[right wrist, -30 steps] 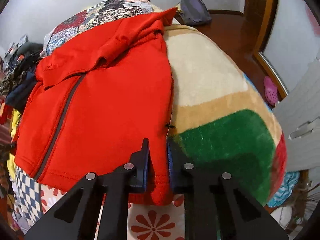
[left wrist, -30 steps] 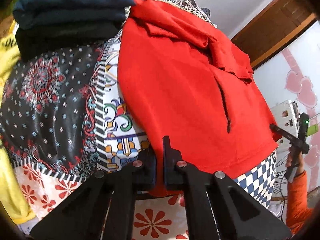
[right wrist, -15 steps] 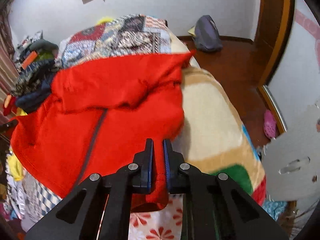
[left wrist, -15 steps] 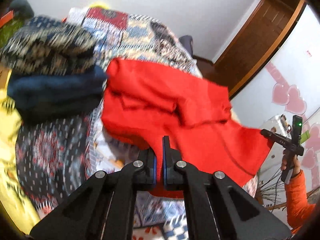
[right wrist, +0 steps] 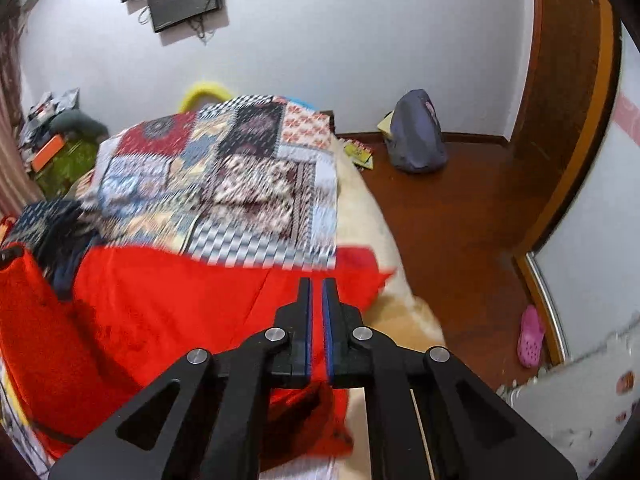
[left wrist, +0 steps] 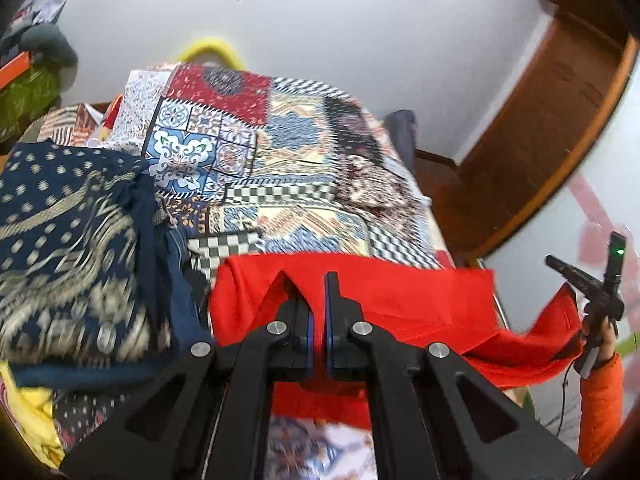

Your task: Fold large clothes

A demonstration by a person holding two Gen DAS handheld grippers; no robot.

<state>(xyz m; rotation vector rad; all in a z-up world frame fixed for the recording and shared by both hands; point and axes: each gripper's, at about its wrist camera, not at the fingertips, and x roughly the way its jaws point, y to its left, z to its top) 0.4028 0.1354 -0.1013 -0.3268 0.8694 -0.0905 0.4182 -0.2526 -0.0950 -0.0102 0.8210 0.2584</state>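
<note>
Left wrist view first: a second ago I was looking almost straight down on the red jacket (left wrist: 400, 300) spread flat over the bed (left wrist: 280, 152), zip showing. Now both views look across the bed toward the white wall (left wrist: 360, 20), and the jacket's lower edge has come up off the covers with my hands. Its far part now lies bunched in a band across the near end of the patchwork bedspread (left wrist: 248, 128), where before it covered most of the bed.

I see no box or basket among the things I handle. The nearest to one is the stack of folded clothes (left wrist: 68, 248) at the left of the bed, a dark blue patterned piece on top, just beside the jacket.

My left claw (left wrist: 316, 316) is clamped shut on the jacket's hem, red cloth pinched between the blue pads. My right claw (right wrist: 315, 320) has just finished closing and now pinches red cloth at the other end of the same edge. In the left view I also see that right claw (left wrist: 592, 292) held out at the far right, an orange sleeve (left wrist: 600, 404) below it, with the jacket sagging between the two grips.

On the right view a grey backpack (right wrist: 416, 132) sits on the wooden floor (right wrist: 460, 220), well apart from the bed.
</note>
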